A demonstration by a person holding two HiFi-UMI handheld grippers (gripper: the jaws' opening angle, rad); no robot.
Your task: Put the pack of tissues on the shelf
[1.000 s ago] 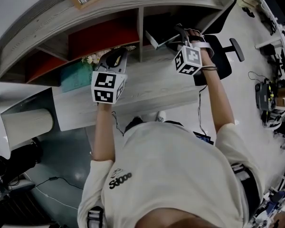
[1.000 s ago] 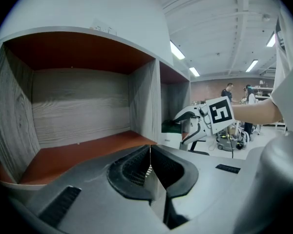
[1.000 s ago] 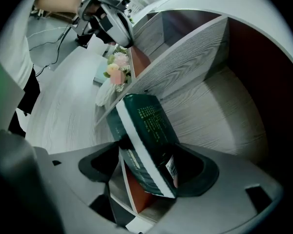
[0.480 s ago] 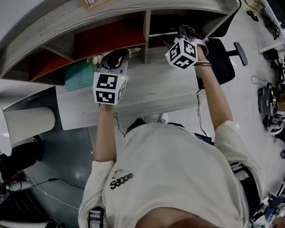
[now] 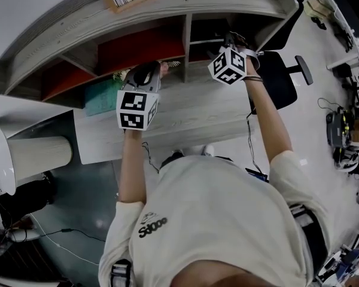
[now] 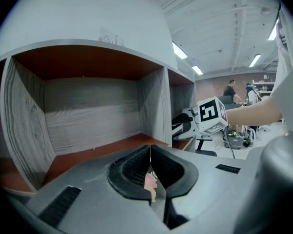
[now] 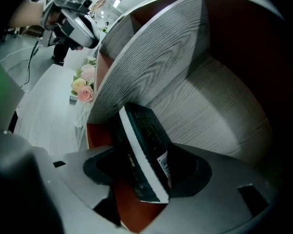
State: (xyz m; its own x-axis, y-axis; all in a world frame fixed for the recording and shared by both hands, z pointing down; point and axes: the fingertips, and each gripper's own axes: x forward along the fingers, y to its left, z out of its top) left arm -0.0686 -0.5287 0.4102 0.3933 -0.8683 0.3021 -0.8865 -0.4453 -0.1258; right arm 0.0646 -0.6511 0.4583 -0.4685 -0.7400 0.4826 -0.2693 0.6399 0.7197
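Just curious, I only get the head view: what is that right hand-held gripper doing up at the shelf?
Observer: The right hand-held gripper has the pack of tissues between its jaws, inside a compartment of the shelf.
Operator: What does the pack look like?
Observer: Dark, with a white edge and a barcode label.
Operator: And the left one?
Observer: The left hand-held gripper has its jaws together, facing the next compartment over.

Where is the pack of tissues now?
The pack of tissues sits between the right gripper's jaws, in a shelf compartment beside the wooden divider, right gripper view.
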